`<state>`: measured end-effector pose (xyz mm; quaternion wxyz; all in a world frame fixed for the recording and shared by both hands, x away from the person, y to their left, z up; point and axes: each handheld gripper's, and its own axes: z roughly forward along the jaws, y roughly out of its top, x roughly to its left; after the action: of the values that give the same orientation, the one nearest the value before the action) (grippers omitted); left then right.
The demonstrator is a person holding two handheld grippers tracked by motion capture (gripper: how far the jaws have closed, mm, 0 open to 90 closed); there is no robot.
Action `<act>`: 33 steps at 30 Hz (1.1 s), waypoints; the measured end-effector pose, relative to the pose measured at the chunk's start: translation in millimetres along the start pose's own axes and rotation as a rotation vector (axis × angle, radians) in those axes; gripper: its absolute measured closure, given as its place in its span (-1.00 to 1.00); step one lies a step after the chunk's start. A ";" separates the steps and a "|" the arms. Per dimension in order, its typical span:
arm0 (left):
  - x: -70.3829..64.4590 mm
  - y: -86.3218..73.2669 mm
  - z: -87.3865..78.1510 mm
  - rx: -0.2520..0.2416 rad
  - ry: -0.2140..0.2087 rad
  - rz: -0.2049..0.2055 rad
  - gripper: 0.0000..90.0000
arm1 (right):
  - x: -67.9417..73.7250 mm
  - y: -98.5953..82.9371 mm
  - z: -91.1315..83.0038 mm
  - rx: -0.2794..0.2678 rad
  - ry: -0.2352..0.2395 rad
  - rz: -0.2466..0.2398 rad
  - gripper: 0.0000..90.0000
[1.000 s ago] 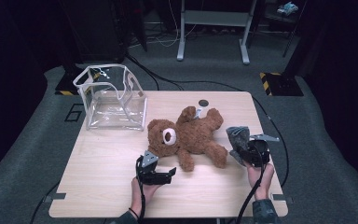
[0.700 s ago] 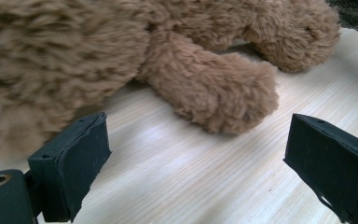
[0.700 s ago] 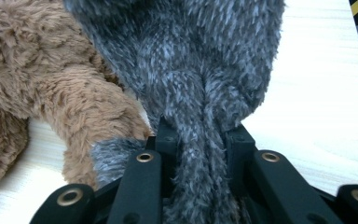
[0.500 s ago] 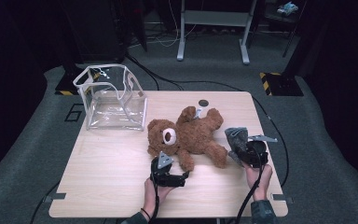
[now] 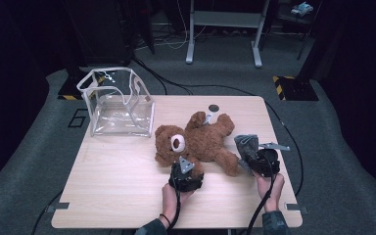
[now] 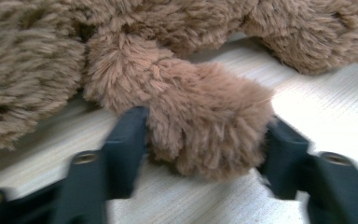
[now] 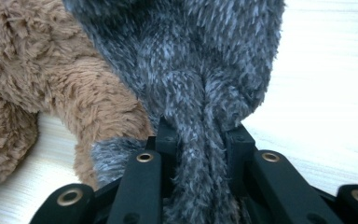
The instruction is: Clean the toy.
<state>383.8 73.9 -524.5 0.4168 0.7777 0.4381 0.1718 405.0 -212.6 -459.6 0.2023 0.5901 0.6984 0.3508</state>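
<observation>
A brown teddy bear [image 5: 198, 139] lies on its back in the middle of the wooden table [image 5: 112, 181]. My left gripper [image 5: 188, 167] sits at the bear's near side. In the left gripper view it [image 6: 205, 144] is open, and the bear's paw [image 6: 209, 121] lies between its jaws with fur brushing both. My right gripper [image 5: 252, 152], just right of the bear's leg, is shut on a grey furry cloth [image 5: 247, 143]. In the right gripper view the cloth [image 7: 200, 70] rises bunched from the shut jaws of the gripper [image 7: 200, 135], next to the bear's brown limb [image 7: 74, 93].
A clear plastic bag [image 5: 117, 103] with white edging stands open at the table's back left. A small dark round thing [image 5: 214, 107] lies near the back edge, behind the bear. Cables run over the grey floor around the table.
My left gripper has moved right and forward across the table until its jaws straddle the bear's paw. The right gripper, still holding the grey cloth, has barely shifted.
</observation>
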 end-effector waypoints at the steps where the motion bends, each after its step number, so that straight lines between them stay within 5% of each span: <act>1: 0.4 0.1 -0.1 -0.001 -0.004 0.000 0.08 | 0.6 -0.3 0.2 -0.002 -0.001 -0.002 0.62; 6: 6.1 2.4 -5.7 -0.026 -0.021 0.007 0.49 | 1.2 -1.0 -1.0 -0.007 0.003 0.002 0.62; 19: 17.5 15.6 -22.7 -0.087 -0.044 0.022 0.57 | 0.0 -5.5 -5.3 -0.020 -0.001 0.016 0.62; 27: 26.8 30.1 -33.7 -0.098 -0.047 0.018 0.58 | 13.3 1.4 -21.6 -0.073 0.022 0.016 0.62; 33: 33.7 39.0 -35.0 -0.105 -0.059 -0.012 0.58 | 48.9 18.0 -43.8 -0.129 0.060 -0.049 0.62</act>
<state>401.4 108.6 -475.9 0.4710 0.7568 0.4204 0.1691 375.9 -175.3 -410.6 0.2275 0.5476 0.6943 0.4077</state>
